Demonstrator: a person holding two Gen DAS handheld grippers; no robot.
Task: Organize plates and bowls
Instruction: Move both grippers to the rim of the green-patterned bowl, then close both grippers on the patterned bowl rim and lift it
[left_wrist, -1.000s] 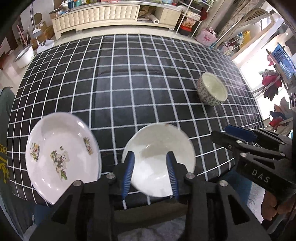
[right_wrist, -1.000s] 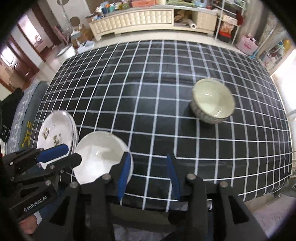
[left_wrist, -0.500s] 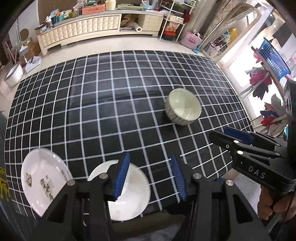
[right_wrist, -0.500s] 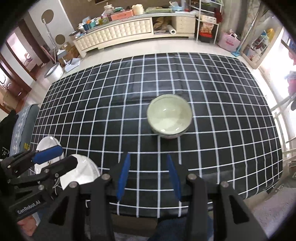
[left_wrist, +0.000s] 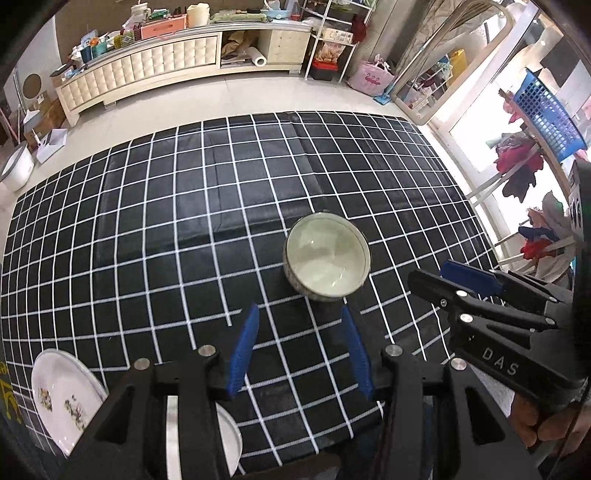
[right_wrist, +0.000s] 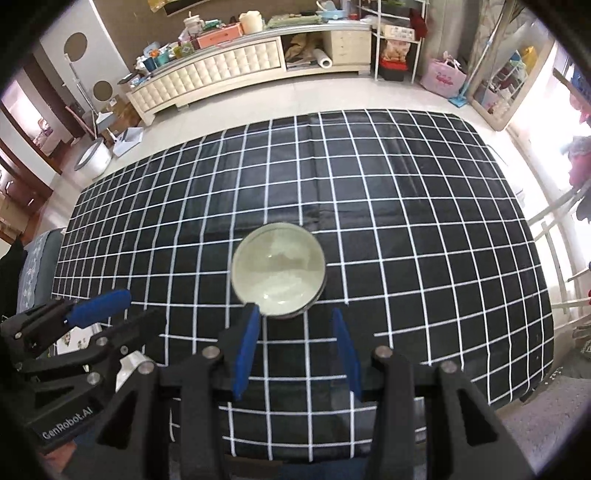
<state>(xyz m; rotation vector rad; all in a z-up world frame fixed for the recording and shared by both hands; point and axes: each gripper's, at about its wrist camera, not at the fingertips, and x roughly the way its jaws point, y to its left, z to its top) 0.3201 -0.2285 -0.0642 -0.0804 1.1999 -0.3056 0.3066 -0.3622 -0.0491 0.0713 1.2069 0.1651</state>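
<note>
A patterned bowl (left_wrist: 327, 257) with a pale inside stands upright on the black checked tablecloth (left_wrist: 184, 221); it also shows in the right wrist view (right_wrist: 279, 269). My left gripper (left_wrist: 299, 314) is open and empty, just short of the bowl. My right gripper (right_wrist: 295, 317) is open and empty, its tips close to the bowl's near rim. A flowered white plate (left_wrist: 62, 398) lies at the near left edge. A plain white plate (left_wrist: 221, 439) lies beside it, mostly hidden under my left gripper.
The right gripper's body (left_wrist: 498, 325) is at the right of the left wrist view, the left gripper's body (right_wrist: 74, 332) at the left of the right wrist view. The table's near edge (right_wrist: 332, 458) is just below. A long cabinet (left_wrist: 166, 62) stands beyond.
Both grippers have moved right, away from the two plates, and now face the bowl. The bowl has come to the centre of both views. Both stay open.
</note>
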